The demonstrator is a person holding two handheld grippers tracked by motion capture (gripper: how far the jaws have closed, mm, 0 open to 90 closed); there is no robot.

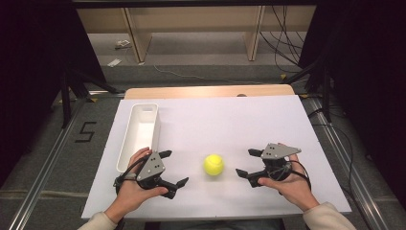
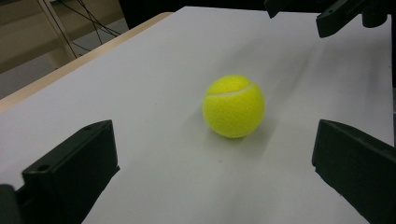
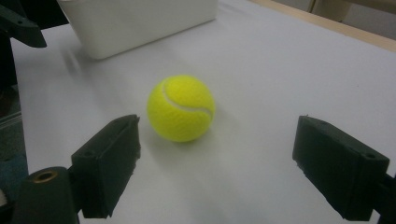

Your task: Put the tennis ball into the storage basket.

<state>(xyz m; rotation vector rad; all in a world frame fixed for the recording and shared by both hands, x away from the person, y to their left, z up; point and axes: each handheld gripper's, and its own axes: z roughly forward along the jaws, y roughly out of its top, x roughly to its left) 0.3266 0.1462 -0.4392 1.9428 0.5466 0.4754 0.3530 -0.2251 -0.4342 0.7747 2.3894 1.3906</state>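
Observation:
A yellow tennis ball rests on the white board, between my two grippers. My left gripper is just left of it, open, with its jaws pointing at the ball. My right gripper is just right of it, also open and facing the ball. In the left gripper view the ball lies a little ahead of the wide-apart jaws, and the right gripper shows beyond it. In the right gripper view the ball sits ahead, nearer the left jaw. Neither gripper touches the ball.
A long white bin stands empty on the board's left side, just behind my left hand, and its wall shows in the right gripper view. The wooden table edge runs along the back. Cables and dark stands are on the floor around.

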